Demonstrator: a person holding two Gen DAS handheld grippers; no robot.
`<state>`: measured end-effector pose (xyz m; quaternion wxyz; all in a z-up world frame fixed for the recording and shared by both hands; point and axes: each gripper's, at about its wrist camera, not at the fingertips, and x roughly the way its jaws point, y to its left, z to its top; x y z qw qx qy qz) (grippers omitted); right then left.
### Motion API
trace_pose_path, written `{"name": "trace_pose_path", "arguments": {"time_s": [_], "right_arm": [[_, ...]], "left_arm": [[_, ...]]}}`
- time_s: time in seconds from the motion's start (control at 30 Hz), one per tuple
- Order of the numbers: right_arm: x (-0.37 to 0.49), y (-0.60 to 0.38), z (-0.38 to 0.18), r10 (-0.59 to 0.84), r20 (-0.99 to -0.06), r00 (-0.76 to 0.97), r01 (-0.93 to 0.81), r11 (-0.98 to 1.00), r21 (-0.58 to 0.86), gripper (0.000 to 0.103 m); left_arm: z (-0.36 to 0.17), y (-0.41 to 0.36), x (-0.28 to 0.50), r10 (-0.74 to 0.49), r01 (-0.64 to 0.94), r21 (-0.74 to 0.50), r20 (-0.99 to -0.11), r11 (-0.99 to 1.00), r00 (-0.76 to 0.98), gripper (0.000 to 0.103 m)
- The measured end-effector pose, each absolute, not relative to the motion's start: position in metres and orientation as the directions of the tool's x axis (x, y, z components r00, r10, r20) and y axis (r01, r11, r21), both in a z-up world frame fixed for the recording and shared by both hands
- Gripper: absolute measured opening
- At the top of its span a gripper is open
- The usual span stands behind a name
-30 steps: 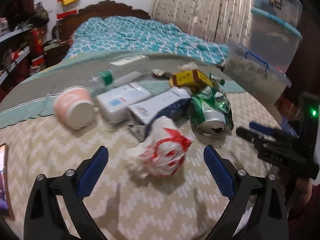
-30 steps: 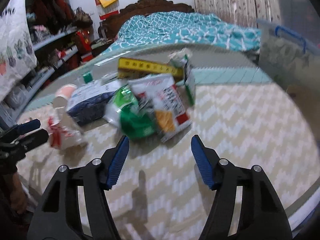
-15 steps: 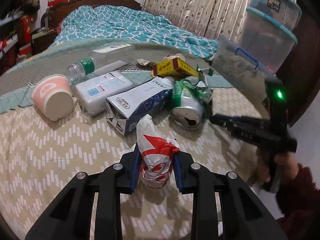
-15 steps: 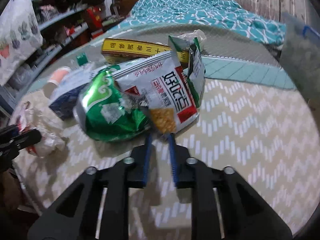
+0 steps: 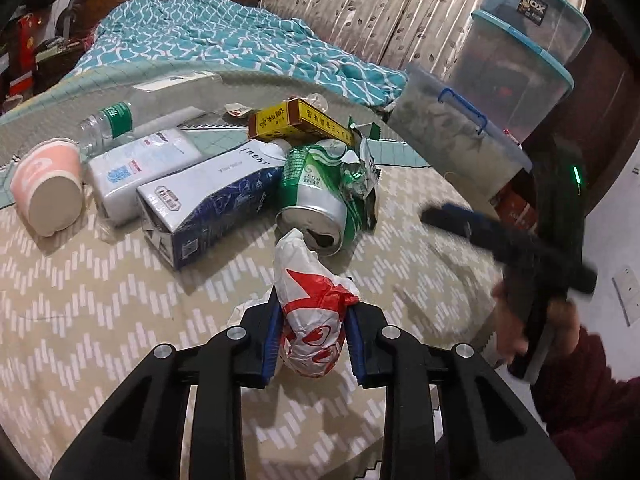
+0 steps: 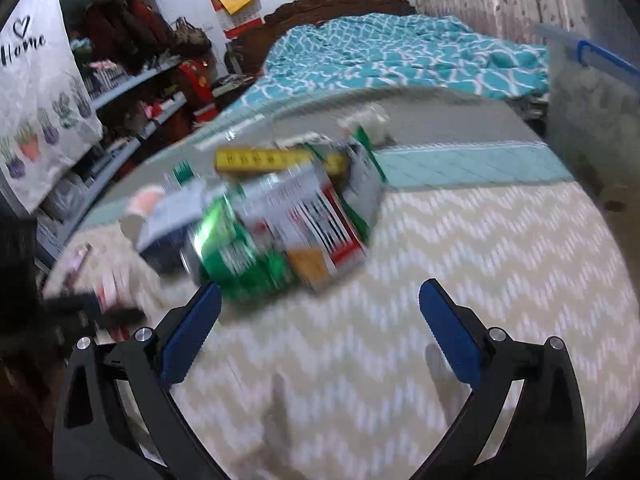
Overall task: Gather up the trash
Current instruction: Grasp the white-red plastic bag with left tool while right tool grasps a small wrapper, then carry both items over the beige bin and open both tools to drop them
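My left gripper (image 5: 313, 332) is shut on a crumpled white and red plastic bag (image 5: 304, 264), which lies on the zigzag tablecloth (image 5: 100, 300). Just beyond the bag lies a dented green can (image 5: 316, 196) beside a blue and white carton (image 5: 212, 196), a yellow box (image 5: 296, 122), a white pack (image 5: 140, 164), a clear bottle (image 5: 108, 124) and a pink paper cup (image 5: 48, 184). My right gripper (image 6: 320, 292) is blurred, its jaws opening wide with nothing between them. The green can (image 6: 240, 256) and a snack packet (image 6: 316, 224) lie just past its fingertips.
Stacked clear storage boxes (image 5: 516, 92) stand at the table's right edge. A bed with a teal cover (image 5: 224, 44) lies behind the table. Cluttered shelves (image 6: 120, 92) line the left wall. A hand in a dark red sleeve (image 5: 560, 360) holds the right gripper.
My left gripper went from open to shut on the plastic bag. My right gripper shut near the snack packet, then opened wide and drew back a little.
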<state>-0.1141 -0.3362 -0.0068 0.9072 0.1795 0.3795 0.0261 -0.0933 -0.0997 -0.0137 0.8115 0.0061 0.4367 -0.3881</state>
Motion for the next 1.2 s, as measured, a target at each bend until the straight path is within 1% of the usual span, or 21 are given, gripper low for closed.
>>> {"name": "trace_pose_path", "arguments": {"time_s": [0.07, 0.17, 0.2, 0.23, 0.27, 0.3, 0.33, 0.37, 0.43, 0.5, 0.67, 0.83, 0.93, 1.07, 1.2], "right_arm": [[-0.090, -0.333, -0.006, 0.190, -0.675, 0.713, 0.100, 0.925, 0.366, 0.098], [-0.057, -0.316, -0.014, 0.180, -0.698, 0.693, 0.101, 0.934, 0.342, 0.098], [-0.049, -0.312, -0.018, 0.172, -0.716, 0.676, 0.104, 0.940, 0.324, 0.097], [-0.047, -0.311, -0.023, 0.189, -0.723, 0.665, 0.100, 0.936, 0.336, 0.091], [-0.052, -0.312, -0.022, 0.209, -0.715, 0.668, 0.102, 0.925, 0.365, 0.072], [-0.059, -0.320, -0.023, 0.250, -0.704, 0.665, 0.100, 0.904, 0.415, 0.048], [-0.071, -0.332, -0.024, 0.310, -0.673, 0.671, 0.088, 0.869, 0.488, 0.035], [-0.089, -0.338, -0.026, 0.331, -0.651, 0.683, 0.094, 0.844, 0.528, 0.022], [-0.116, -0.355, -0.031, 0.273, -0.664, 0.696, 0.155, 0.846, 0.511, 0.018], [-0.138, -0.372, -0.035, 0.221, -0.678, 0.701, 0.221, 0.837, 0.501, 0.017], [-0.186, -0.409, -0.047, 0.169, -0.676, 0.717, 0.329, 0.773, 0.542, 0.016], [-0.208, -0.429, -0.062, 0.197, -0.638, 0.744, 0.348, 0.701, 0.622, 0.016], [-0.216, -0.440, -0.056, 0.200, -0.598, 0.776, 0.330, 0.679, 0.656, 0.016], [-0.227, -0.465, -0.048, 0.136, -0.565, 0.814, 0.348, 0.665, 0.661, 0.015], [-0.240, -0.502, -0.050, 0.062, -0.565, 0.823, 0.409, 0.626, 0.664, 0.015]], "left_arm": [[-0.014, -0.098, -0.094, -0.618, 0.629, -0.325, -0.716, 0.706, 0.324, 0.027], [-0.014, -0.096, -0.095, -0.610, 0.618, -0.324, -0.721, 0.716, 0.328, 0.027], [-0.014, -0.095, -0.095, -0.608, 0.618, -0.322, -0.722, 0.717, 0.329, 0.027], [-0.013, -0.094, -0.096, -0.607, 0.619, -0.318, -0.723, 0.718, 0.331, 0.027], [-0.012, -0.094, -0.096, -0.603, 0.623, -0.309, -0.724, 0.718, 0.336, 0.027], [-0.010, -0.092, -0.098, -0.603, 0.626, -0.306, -0.723, 0.717, 0.338, 0.027], [-0.008, -0.092, -0.099, -0.605, 0.633, -0.301, -0.720, 0.714, 0.340, 0.027], [-0.006, -0.091, -0.099, -0.610, 0.639, -0.301, -0.716, 0.708, 0.339, 0.027], [-0.005, -0.096, -0.099, -0.626, 0.653, -0.313, -0.710, 0.690, 0.321, 0.027], [-0.006, -0.107, -0.098, -0.639, 0.668, -0.326, -0.711, 0.669, 0.294, 0.027], [-0.008, -0.145, -0.103, -0.671, 0.719, -0.353, -0.711, 0.598, 0.210, 0.026], [-0.003, -0.188, -0.111, -0.666, 0.782, -0.317, -0.728, 0.537, 0.162, 0.026], [-0.001, -0.217, -0.108, -0.667, 0.806, -0.309, -0.732, 0.504, 0.136, 0.026], [0.001, -0.260, -0.106, -0.670, 0.847, -0.286, -0.735, 0.448, 0.106, 0.026], [-0.005, -0.321, -0.097, -0.666, 0.867, -0.317, -0.745, 0.384, 0.022, 0.026]]}}
